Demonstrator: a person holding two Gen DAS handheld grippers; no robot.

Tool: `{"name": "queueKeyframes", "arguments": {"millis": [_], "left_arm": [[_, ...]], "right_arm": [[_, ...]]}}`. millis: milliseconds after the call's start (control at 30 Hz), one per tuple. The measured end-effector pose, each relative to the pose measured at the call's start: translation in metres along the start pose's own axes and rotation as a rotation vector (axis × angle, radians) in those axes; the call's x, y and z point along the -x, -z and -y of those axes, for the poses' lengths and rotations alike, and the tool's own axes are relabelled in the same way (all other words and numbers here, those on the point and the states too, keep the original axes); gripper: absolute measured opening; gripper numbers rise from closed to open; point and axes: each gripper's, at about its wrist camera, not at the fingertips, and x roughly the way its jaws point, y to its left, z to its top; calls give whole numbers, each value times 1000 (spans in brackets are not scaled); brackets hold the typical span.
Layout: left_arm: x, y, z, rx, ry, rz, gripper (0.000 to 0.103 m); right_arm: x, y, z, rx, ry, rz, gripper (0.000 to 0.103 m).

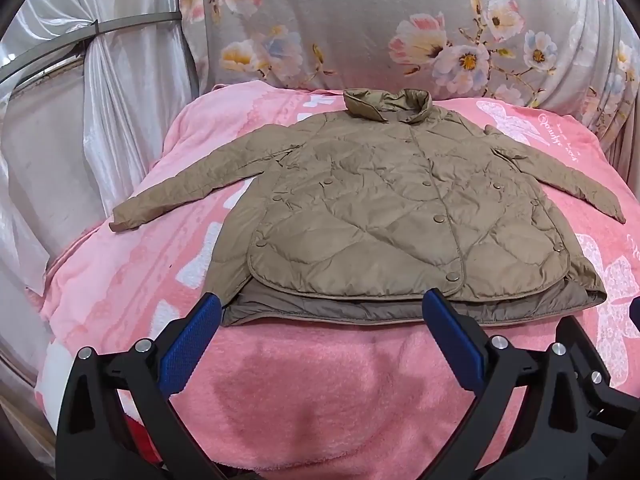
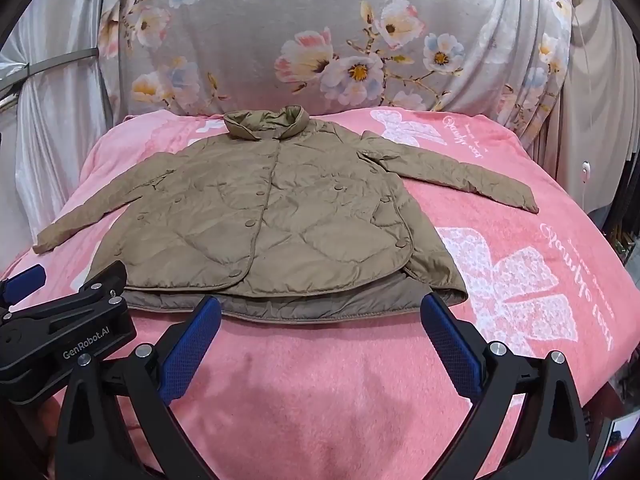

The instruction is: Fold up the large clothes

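We hover 2 wide-open, empty grippers, left (image 1: 320,312) and right (image 2: 320,314), before a light, slippery jacket (image 1: 400,216); we judge its sleeve cuffs the best holds.

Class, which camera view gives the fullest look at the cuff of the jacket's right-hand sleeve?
The right wrist view: the cuff lies well inside the frame, with pink blanket around it. In the left wrist view the same cuff sits at the picture's edge.

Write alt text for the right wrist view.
A tan quilted jacket lies flat, buttoned, sleeves spread, on a pink blanket before a floral cushion. The right claw hangs open near its hem, holding nothing; the left claw shows at the left edge.
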Motion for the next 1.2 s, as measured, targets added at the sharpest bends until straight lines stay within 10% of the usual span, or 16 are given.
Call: {"name": "queueKeyframes", "arguments": {"millis": [1200], "left_arm": [[1,0,-6,-1,-2,4,98]], "right_arm": [[-1,2,-1,-6,-6,1,98]]}}
